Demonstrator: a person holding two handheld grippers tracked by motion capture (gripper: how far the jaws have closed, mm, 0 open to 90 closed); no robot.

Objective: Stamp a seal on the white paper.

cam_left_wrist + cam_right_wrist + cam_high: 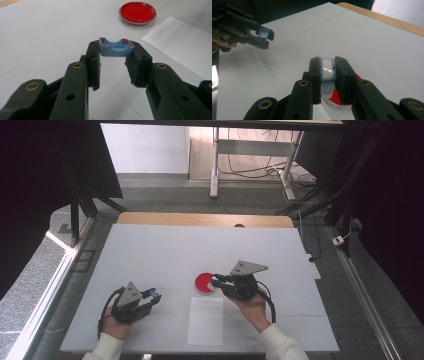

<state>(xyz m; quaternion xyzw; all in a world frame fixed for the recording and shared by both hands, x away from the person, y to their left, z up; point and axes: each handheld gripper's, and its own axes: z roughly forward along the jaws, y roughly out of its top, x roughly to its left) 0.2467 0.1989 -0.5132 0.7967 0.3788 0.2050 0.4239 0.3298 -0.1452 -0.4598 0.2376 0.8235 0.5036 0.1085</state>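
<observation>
The left gripper (115,58) was clamped on a small blue cap-like piece (116,47) held off the desk (150,250) near its front-left corner; the right gripper (329,72) was clamped on a blue-and-white piece (327,69) just over the red petri dish (204,283) near the desk's middle, beyond the white paper sheet (205,320). The risk looked like a tip-only grip: the blue piece could twist out and drop. The right piece could also knock or smear the dish if lowered off-centre.

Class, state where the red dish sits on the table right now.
In the high view the red dish sits right of centre, just beyond the white paper sheet, beside the right gripper.
</observation>
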